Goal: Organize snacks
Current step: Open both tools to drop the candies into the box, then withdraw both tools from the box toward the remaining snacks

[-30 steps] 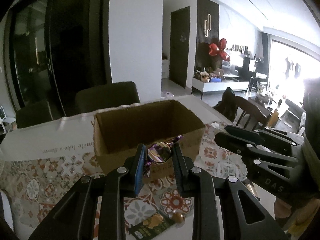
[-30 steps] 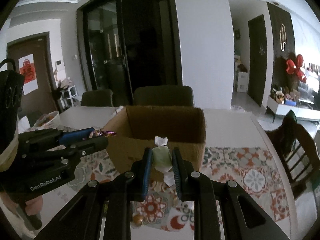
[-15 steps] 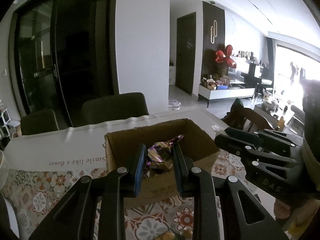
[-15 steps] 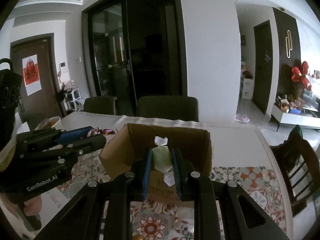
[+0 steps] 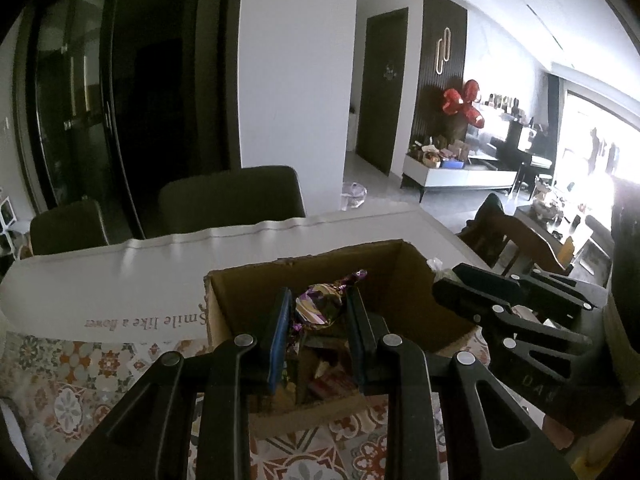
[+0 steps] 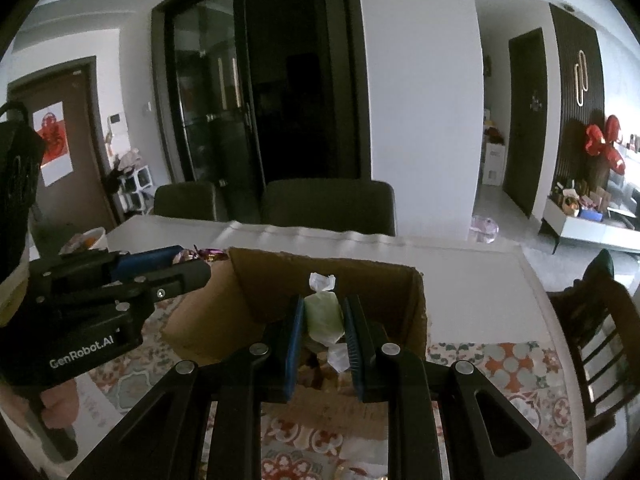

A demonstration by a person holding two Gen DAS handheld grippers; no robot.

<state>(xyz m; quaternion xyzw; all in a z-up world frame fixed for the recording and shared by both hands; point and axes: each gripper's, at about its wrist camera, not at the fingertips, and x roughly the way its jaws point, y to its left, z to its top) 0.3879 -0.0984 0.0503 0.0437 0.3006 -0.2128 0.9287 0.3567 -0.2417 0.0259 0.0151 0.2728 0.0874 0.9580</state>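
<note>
An open cardboard box (image 5: 416,280) stands on the patterned tablecloth; it also shows in the right wrist view (image 6: 256,280). My left gripper (image 5: 318,312) is shut on a purple foil candy (image 5: 320,310) and holds it above the box opening. My right gripper (image 6: 322,316) is shut on a pale green wrapped candy (image 6: 322,316), also over the box. Several snacks lie dim at the box bottom (image 5: 328,380). Each gripper shows in the other's view: the right one (image 5: 500,312) and the left one (image 6: 120,280).
Dark chairs (image 5: 232,200) stand behind the white table (image 5: 100,276). A wooden chair (image 6: 600,344) stands at the right. A bowl (image 6: 86,240) sits at the table's far left. The patterned cloth (image 6: 500,364) covers the near table.
Both grippers have risen and moved forward from in front of the box to over its opening, each still holding its candy. The box inside now shows.
</note>
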